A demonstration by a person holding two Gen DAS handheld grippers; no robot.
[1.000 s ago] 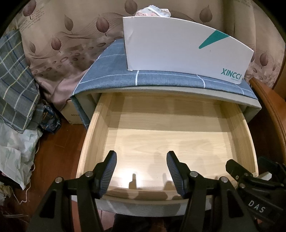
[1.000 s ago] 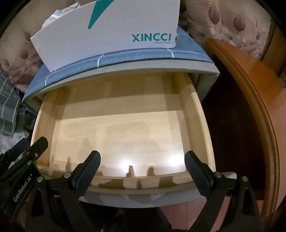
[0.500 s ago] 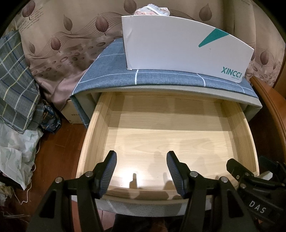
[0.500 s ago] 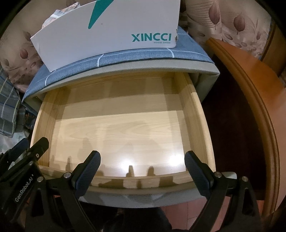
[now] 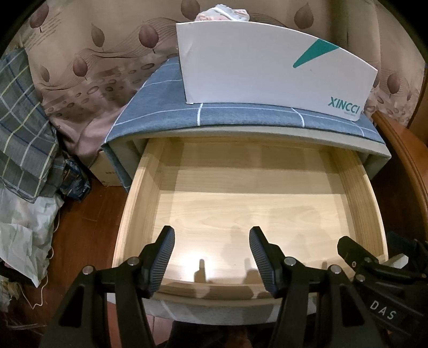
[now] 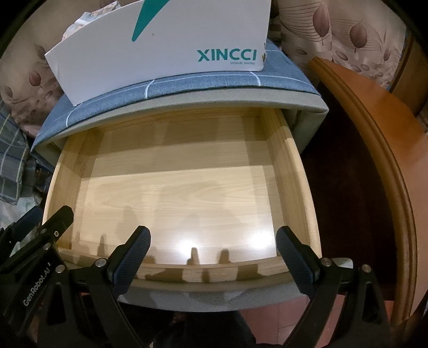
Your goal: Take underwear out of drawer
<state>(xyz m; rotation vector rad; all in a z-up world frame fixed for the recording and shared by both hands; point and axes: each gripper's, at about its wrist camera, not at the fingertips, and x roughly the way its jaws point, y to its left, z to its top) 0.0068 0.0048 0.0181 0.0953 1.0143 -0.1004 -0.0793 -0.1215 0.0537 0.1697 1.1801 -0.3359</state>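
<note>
Two claws hang over the pulled-out drawer (image 5: 358, 192), my left claw (image 5: 211, 257) and right claw (image 6: 214, 257) both spread apart, holding nothing. No underwear shows inside; soft, light cloth I'd pinch at a fold. Only the left view shows fabric (image 5: 222, 13) peeking above the white box (image 5: 267, 61).

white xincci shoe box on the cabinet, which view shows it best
Left wrist view: the white cardboard XINCCI shoe box shows its whole front, with fabric poking out above. The right wrist view crops its top but gives sharper lettering.
</note>
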